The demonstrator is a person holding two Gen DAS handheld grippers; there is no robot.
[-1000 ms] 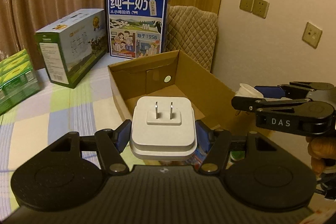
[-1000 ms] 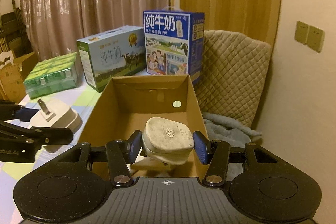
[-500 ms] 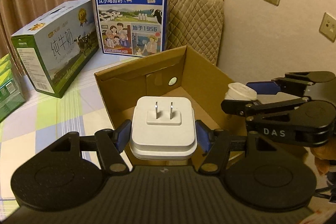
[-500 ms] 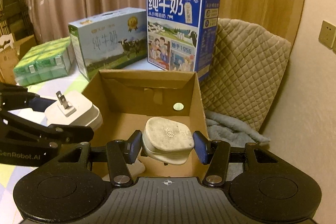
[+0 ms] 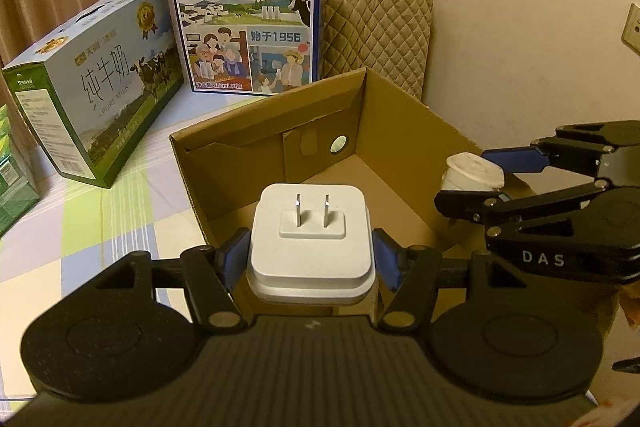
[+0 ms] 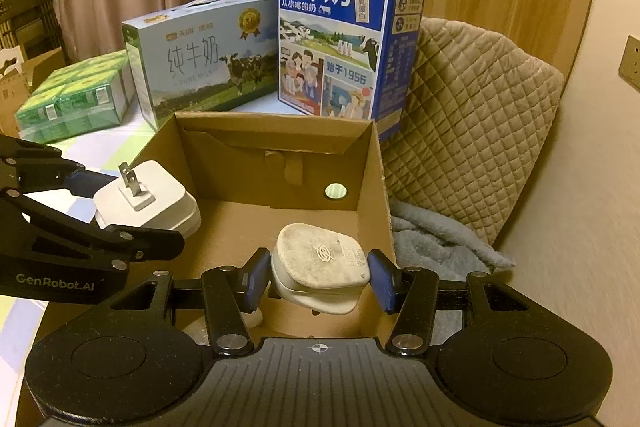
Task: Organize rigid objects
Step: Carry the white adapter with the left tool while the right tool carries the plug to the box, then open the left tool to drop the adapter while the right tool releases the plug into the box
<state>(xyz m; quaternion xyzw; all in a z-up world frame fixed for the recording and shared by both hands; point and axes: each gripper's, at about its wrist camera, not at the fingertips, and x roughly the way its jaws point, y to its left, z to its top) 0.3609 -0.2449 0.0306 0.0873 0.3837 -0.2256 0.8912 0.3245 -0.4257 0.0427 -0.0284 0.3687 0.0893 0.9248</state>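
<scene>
Nearer box, charger prongs upward.

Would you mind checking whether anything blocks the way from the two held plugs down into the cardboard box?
Nothing visible does. The white charger and the worn plug hang over the open cardboard box, whose visible floor is bare.

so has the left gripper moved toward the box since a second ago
Yes. The left gripper with its charger has come forward over the box, whose near wall sat ahead earlier.

A white charger and a grubby cream plug. A plain brown cardboard box; a blue milk carton. The surface is pastel checked.
</scene>
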